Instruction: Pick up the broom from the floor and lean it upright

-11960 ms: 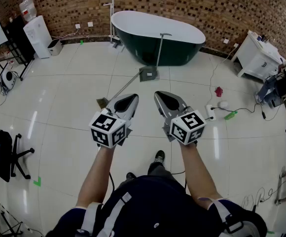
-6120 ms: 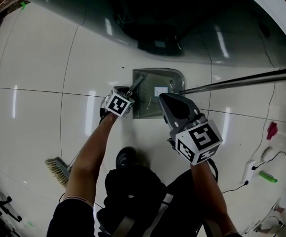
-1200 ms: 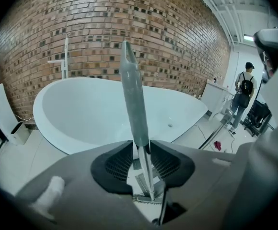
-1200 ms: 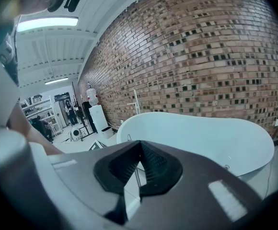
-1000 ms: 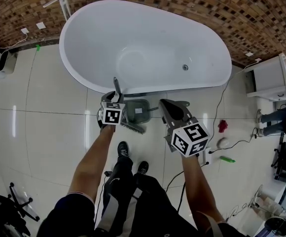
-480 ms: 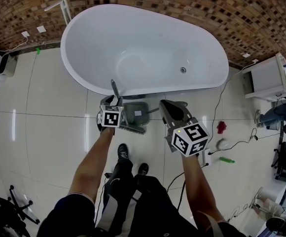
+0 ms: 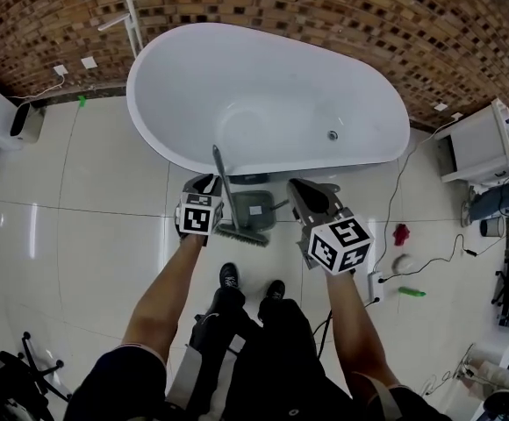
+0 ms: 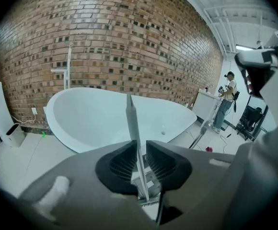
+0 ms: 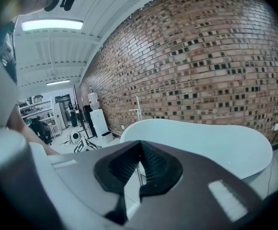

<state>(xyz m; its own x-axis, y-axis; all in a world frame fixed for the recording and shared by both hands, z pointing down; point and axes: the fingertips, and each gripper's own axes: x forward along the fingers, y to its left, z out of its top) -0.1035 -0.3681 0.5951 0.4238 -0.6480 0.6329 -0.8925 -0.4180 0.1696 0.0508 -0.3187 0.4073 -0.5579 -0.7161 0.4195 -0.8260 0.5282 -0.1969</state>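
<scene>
The broom stands nearly upright in front of the white bathtub (image 7: 272, 77). Its grey handle (image 7: 223, 182) rises toward the tub rim, and its brush head (image 7: 242, 234) is low by the floor next to the grey dustpan (image 7: 258, 209). My left gripper (image 7: 212, 185) has just been closing, and its pads now press on the handle (image 8: 131, 123), which runs up between them in the left gripper view (image 8: 140, 147). My right gripper (image 7: 301, 186) hovers to the right of the dustpan, shut and holding nothing (image 9: 139, 145).
A brick wall runs behind the tub, with a floor-standing tap (image 7: 130, 11) at its left end. On the floor to the right are a white cabinet (image 7: 474, 143), a power strip with cables (image 7: 379, 281), a red item (image 7: 401, 233) and a green item (image 7: 411, 292). A person (image 8: 227, 99) stands far off.
The left gripper has risen a little with the broom. More of the handle now shows beside it, down to the brush head. The right gripper has stayed where it was.
</scene>
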